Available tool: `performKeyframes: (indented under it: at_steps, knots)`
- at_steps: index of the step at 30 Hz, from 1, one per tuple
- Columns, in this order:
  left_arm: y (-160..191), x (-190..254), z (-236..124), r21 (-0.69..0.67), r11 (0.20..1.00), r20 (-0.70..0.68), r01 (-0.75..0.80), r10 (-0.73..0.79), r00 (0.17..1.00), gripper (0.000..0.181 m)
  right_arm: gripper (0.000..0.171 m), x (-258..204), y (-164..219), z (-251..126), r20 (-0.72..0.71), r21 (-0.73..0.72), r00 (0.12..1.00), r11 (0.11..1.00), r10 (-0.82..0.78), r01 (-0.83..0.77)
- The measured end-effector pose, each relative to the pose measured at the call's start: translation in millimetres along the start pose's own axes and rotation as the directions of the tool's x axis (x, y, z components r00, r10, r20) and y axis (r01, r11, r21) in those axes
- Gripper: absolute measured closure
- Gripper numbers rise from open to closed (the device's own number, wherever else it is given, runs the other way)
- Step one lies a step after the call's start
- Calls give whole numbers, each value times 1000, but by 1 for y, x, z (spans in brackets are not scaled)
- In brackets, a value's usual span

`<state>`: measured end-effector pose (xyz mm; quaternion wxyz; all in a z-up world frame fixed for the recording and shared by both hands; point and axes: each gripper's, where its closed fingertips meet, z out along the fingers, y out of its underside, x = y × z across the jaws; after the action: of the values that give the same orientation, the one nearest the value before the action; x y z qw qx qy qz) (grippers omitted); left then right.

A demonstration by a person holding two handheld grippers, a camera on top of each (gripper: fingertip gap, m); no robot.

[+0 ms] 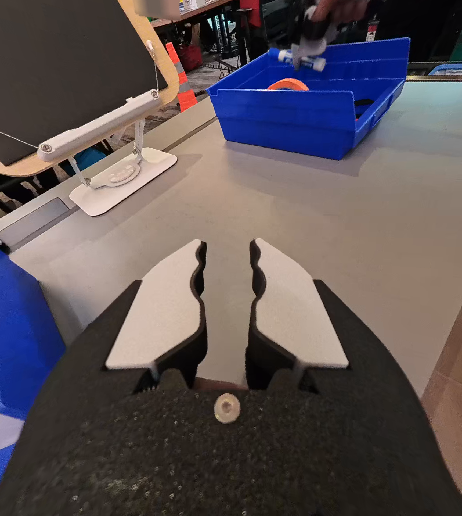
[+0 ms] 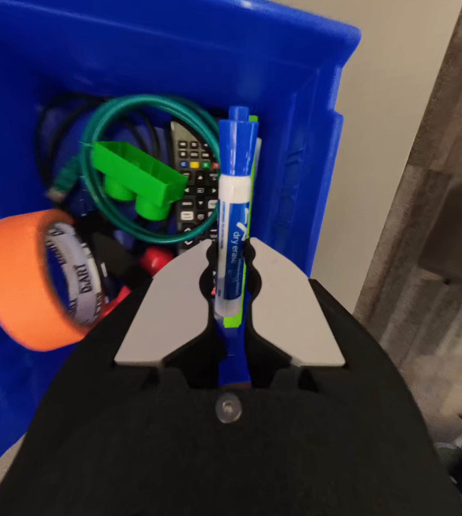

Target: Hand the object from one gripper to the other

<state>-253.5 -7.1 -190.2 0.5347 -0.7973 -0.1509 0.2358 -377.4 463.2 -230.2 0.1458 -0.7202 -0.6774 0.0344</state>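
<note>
Blue marker (image 2: 234,212) pinched in my right tongs (image 2: 229,248), lifted over blue bin (image 1: 288,128) at 1 o'clock. Left tongs (image 1: 227,245) part open, empty, low over table (image 1: 280,201). Pickup done; next I bring marker across to left.

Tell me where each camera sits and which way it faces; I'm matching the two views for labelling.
Left wrist view: sits on the left gripper, low over the grey table, facing across it to the far blue bin; its own open, empty fingers show.
Right wrist view: sits on the right gripper, looking down into that bin; its fingers, shut on a blue marker, show.
Shared: bin, marker, orange tape; the left view also shows the right gripper from afar.
</note>
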Motion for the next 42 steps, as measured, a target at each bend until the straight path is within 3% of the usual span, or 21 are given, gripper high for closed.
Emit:
performKeyframes:
  at_steps: [9,12,26,32,34,38,40,42]
  knots:
    - [2,1,-1,-9,1000,-8,-1,1,1000,151,152,10,-5,45,-151,-232,985,971,-86,49]
    - [2,2,-1,-10,1000,-10,-11,11,1000,152,152,13,-5,48,-139,-264,987,964,-77,38]
    - [-3,7,-4,0,1000,-26,-27,27,999,152,151,15,-7,49,-111,-240,991,969,-79,51]
    - [0,6,-3,-9,1000,-30,-20,20,999,151,140,12,-9,37,-92,-207,990,975,-104,83]
    - [0,5,-4,-7,1000,-26,-16,16,1000,151,139,7,-14,18,-98,-143,989,985,-108,94]
    - [4,-2,-6,-19,1000,-10,3,-3,1000,151,137,-26,-28,-58,-97,196,984,967,-146,163]
    - [8,-7,-5,-29,999,-4,25,-25,1000,151,137,-70,-25,-105,-22,440,980,879,-198,187]
    - [14,-11,-4,-47,997,0,59,-59,998,149,138,-147,-3,-147,209,669,922,735,-327,109]
